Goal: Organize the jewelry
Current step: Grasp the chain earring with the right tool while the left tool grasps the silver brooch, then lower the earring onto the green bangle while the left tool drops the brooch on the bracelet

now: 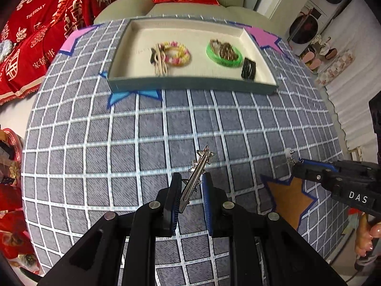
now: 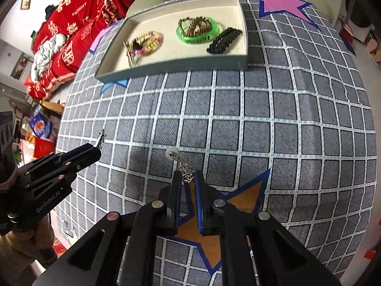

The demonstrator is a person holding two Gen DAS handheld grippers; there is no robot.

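My left gripper [image 1: 191,178] is shut on a silver star-studded hair clip [image 1: 198,170], held above the checked tablecloth with its star end sticking forward. My right gripper [image 2: 188,178] is shut on a silver dangling earring [image 2: 185,171] with a white disc at its top. Each gripper shows in the other's view: the right gripper [image 1: 296,166] at the right edge, the left gripper [image 2: 96,149] at the left. At the far side stands the grey tray [image 1: 190,84] with a yellow-pink bracelet [image 1: 177,53], a green bangle [image 1: 223,58] and a black clip [image 1: 248,69] in it.
The round table wears a grey checked cloth [image 2: 262,119] with an orange star patch [image 2: 245,197] under my right gripper, a blue star [image 1: 133,95] at the tray's near edge and a pink star [image 2: 278,2] beside it. Red blankets [image 1: 35,35] lie far left.
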